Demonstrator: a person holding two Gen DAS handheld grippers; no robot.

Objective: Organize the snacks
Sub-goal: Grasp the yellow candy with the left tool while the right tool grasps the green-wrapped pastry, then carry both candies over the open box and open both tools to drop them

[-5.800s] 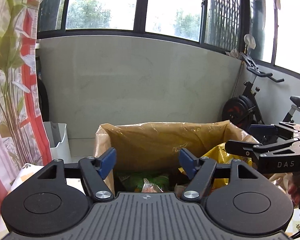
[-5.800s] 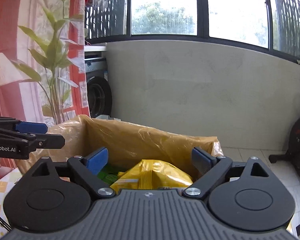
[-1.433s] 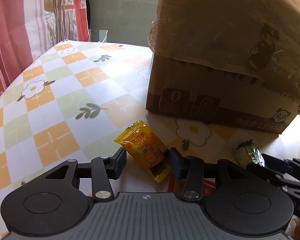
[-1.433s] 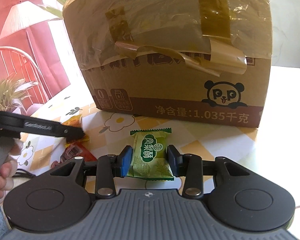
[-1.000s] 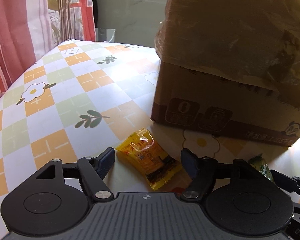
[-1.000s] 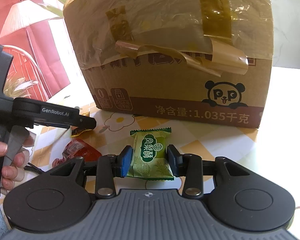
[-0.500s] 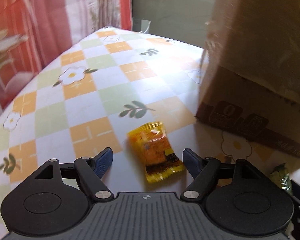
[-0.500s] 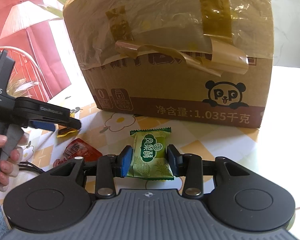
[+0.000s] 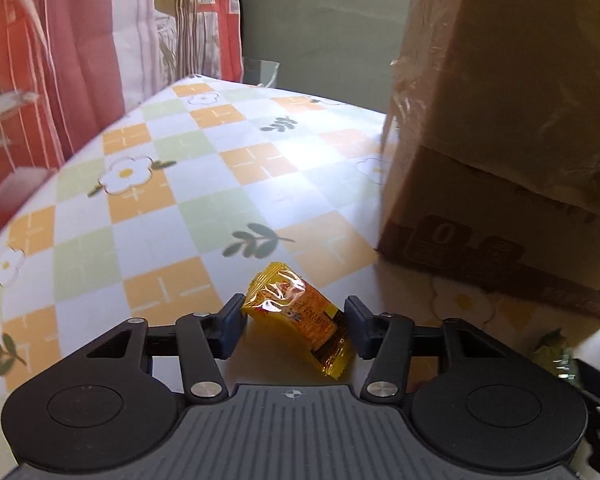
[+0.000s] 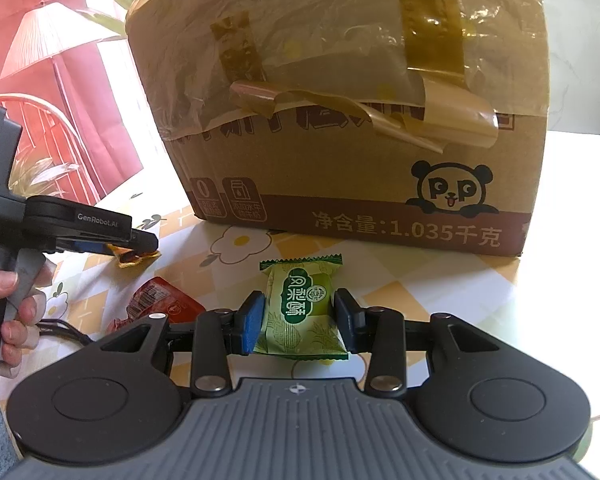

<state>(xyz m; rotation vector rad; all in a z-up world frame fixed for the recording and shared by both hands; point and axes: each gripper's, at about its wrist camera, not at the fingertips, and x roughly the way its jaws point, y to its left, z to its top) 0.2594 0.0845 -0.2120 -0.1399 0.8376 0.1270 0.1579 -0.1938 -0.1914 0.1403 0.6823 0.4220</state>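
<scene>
Left hand-held gripper point(image 9: 295, 322) has just been closing around the yellow snack point(image 9: 300, 316) beside the cardboard box point(image 9: 508, 152), pads barely touching, so it might slip; right hand-held gripper point(image 10: 299, 320) pinches the green snack point(image 10: 302, 308).

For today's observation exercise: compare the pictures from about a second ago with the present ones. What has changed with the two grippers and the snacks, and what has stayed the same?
The left gripper has just been closing its jaws around the yellow snack packet, which now sits tilted between them; the left finger touches it, a firm grip is not clear. Unchanged: the right gripper stays clamped on the green snack packet, with the red packet and the cardboard box where they were.
</scene>
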